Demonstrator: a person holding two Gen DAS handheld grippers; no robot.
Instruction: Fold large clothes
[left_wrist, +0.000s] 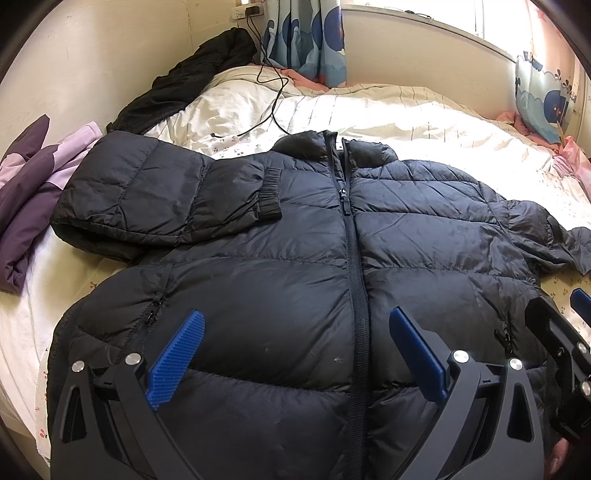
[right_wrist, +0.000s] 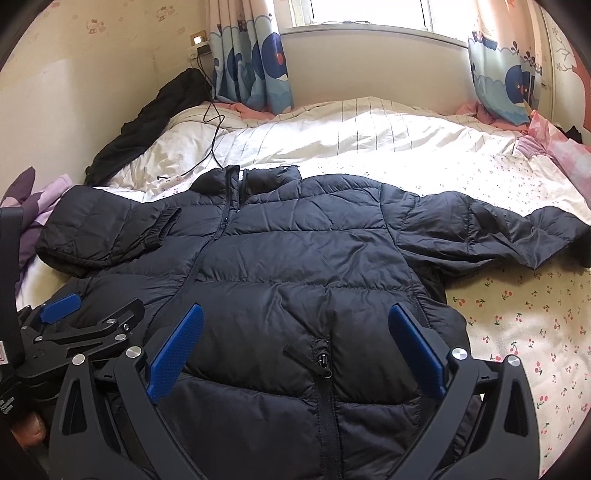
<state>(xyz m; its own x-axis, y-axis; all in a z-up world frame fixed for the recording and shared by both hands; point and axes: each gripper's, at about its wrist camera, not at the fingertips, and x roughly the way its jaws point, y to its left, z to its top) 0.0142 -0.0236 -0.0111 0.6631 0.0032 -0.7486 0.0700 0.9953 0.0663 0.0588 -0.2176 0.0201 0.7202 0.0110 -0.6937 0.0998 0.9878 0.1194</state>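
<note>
A black quilted puffer jacket (left_wrist: 314, 251) lies front up, zipped, in the middle of the bed (right_wrist: 517, 314), its left-side sleeve (left_wrist: 166, 199) folded over the chest and the other sleeve (right_wrist: 491, 232) stretched toward the right edge. My left gripper (left_wrist: 295, 350) and right gripper (right_wrist: 295, 350) hover above the shiny hem, each with ribbed blue fingers (left_wrist: 177, 354) spread wide and holding nothing. A purple garment (left_wrist: 29, 206) is crumpled at the left edge of the bed.
</note>
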